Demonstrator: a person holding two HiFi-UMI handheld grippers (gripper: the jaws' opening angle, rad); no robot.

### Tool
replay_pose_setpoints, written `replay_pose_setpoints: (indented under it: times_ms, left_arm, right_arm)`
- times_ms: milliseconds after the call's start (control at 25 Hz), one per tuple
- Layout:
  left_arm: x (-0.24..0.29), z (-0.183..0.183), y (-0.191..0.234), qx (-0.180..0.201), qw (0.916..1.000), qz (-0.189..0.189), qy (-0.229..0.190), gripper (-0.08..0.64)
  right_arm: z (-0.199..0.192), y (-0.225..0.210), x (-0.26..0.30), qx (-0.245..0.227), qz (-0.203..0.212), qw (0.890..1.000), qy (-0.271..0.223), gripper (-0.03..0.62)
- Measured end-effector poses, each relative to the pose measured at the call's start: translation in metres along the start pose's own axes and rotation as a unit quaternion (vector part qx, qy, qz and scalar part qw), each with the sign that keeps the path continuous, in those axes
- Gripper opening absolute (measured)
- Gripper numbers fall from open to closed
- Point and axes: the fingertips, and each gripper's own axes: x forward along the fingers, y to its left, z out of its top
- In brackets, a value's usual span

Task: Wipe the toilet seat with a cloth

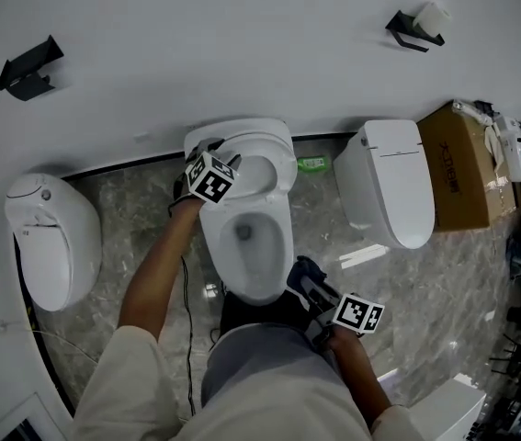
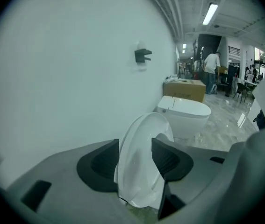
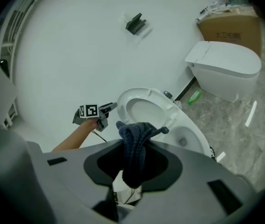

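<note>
Pinching raised white lid (image 2: 146,129) in left gripper (image 2: 134,160) | right gripper (image 3: 133,164) clamps bunched navy cloth (image 3: 132,136)

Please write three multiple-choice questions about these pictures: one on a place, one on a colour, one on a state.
1. Where is the green bottle? A) on the floor by the wall B) in the bowl C) on the box
2. What colour is the cloth? A) white B) dark blue C) red
3. The left gripper is: A) open B) shut on the raised lid C) holding the cloth
Answers: A, it lies beside the middle toilet; B, seen in the right gripper; B, both jaws press the lid.
</note>
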Motion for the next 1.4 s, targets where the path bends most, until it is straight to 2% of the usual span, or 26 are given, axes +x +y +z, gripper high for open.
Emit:
replay_pose_setpoints:
  times_ms: [120, 240, 320, 400, 560, 1040, 1400]
  left_arm:
    - [0.021, -0.008, 0.0, 0.022, 0.9995, -0.013, 0.019, 0.193]
    - [0.031, -0.009, 0.001, 0.047, 0.9986, -0.003, 0.023, 0.193]
    - [0.03, -0.005, 0.002, 0.027, 0.9995, 0.008, 0.014, 0.183]
    - [0.027, -0.004, 0.003, 0.013, 0.9997, 0.021, 0.007, 0.141]
    - [0.017, -0.004, 0.0, 0.024, 0.9986, 0.046, 0.01, 0.06]
    - [-0.024, -0.016, -0.065, 0.064, 0.9944, 0.077, 0.035, 0.06]
    - [-0.055, -0.033, -0.116, 0.087, 0.9896, 0.1, 0.056, 0.06]
  right_arm:
    - [-0.007, -0.004, -0.008, 0.0, -0.011, 1.0, 0.001, 0.083]
    - [-0.006, -0.006, -0.013, -0.011, -0.011, 1.0, 0.0, 0.083]
    - [-0.006, -0.009, -0.017, -0.023, -0.015, 1.0, 0.003, 0.083]
    - [-0.008, -0.011, -0.018, -0.028, -0.013, 0.999, 0.009, 0.083]
    - [-0.011, -0.016, -0.021, -0.032, 0.004, 0.999, 0.028, 0.083]
    - [-0.012, -0.036, -0.047, -0.052, 0.053, 0.995, 0.062, 0.083]
    - [-0.024, -0.063, -0.073, -0.057, 0.072, 0.993, 0.078, 0.083]
